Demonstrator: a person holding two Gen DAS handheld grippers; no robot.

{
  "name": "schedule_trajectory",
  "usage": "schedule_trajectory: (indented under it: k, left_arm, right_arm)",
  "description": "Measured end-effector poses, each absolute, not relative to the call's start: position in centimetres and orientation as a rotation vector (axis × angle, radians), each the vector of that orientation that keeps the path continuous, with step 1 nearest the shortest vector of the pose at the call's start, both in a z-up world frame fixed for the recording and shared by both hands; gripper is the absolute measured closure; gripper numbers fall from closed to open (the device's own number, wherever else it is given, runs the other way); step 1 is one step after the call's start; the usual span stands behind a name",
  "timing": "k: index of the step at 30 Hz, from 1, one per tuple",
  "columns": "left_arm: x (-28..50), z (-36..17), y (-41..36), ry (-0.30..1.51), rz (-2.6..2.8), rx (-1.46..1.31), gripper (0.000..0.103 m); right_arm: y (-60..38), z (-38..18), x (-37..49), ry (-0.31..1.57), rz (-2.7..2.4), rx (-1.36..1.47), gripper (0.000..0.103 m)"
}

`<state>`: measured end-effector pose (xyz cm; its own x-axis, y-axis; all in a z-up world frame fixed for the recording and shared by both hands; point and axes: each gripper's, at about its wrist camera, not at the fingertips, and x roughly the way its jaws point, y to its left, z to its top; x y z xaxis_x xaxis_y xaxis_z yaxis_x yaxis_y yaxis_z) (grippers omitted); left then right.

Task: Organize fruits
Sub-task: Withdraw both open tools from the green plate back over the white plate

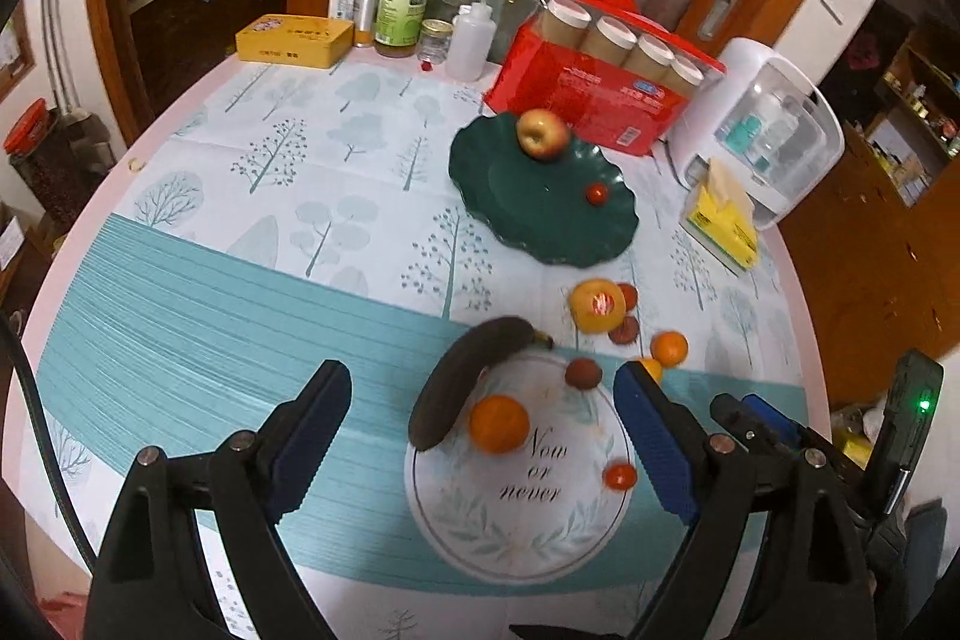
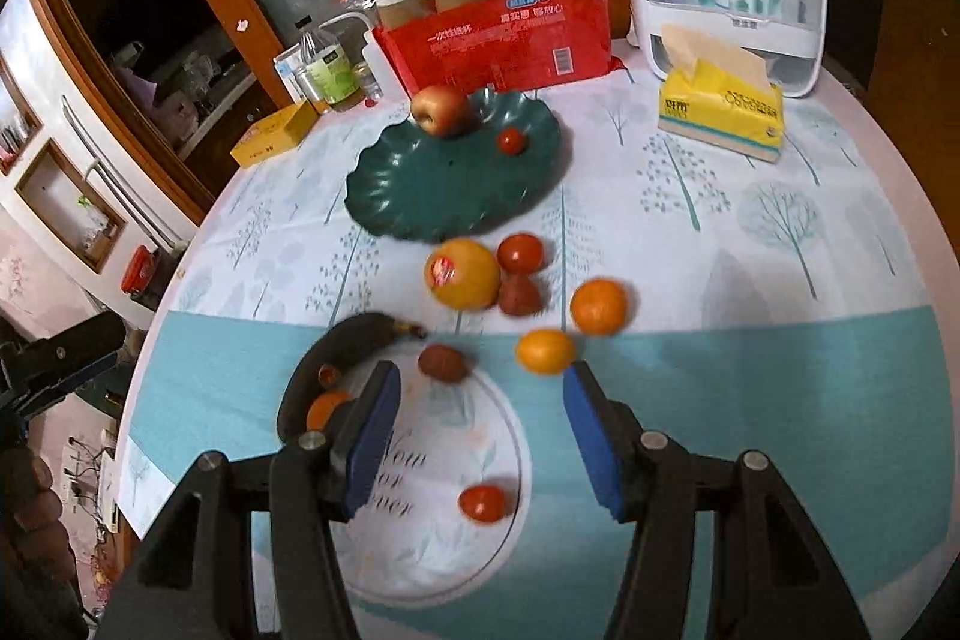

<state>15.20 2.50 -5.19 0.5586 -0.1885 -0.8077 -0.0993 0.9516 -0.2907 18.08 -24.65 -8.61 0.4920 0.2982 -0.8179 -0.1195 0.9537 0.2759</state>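
Since most of the fruit lies loose on the desk [image 1: 180, 280] and much of it is round, a careless nudge could send a piece rolling off toward the edge. Going left to right: the left gripper [image 1: 483, 436] hangs spread wide and empty above a blackened banana [image 1: 462, 388] and an orange [image 1: 499, 424] touching it; closing on both at once would likely pinch neither cleanly, and the soft banana may bruise. A small tomato [image 1: 620, 476] sits alone near the right finger. Further right, a lychee-like fruit [image 2: 442, 363], a large yellow-orange fruit [image 2: 463, 274] with two red fruits [image 2: 521, 253] against it, a small orange fruit [image 2: 545, 351] and a tangerine [image 2: 598, 307] cluster together; lifting one could knock its neighbours. The right gripper [image 2: 477, 436] is also parted with nothing between its pads.

The dark green plate [image 2: 420, 196] holds only an apple [image 2: 441, 110] and a small tomato [image 2: 511, 140]; its shallow, wavy rim may let round fruit roll out. Behind stands a red pack of lidded cups [image 2: 498, 34].
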Motion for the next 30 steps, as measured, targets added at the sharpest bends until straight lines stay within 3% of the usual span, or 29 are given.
schedule_trajectory:
  k: [18, 30]
  left_arm:
    - [10.7, -6.9, 10.9, 1.043, -0.249, -0.235, 0.014]
    - [10.8, -7.8, 10.9, 1.076, -0.33, -0.19, 0.014]
  right_arm:
    - [-16.5, -10.0, 6.6, 1.037, 0.042, 0.3, 0.046]
    - [-14.8, -10.9, 3.6, 1.036, -0.052, 0.29, 0.046]
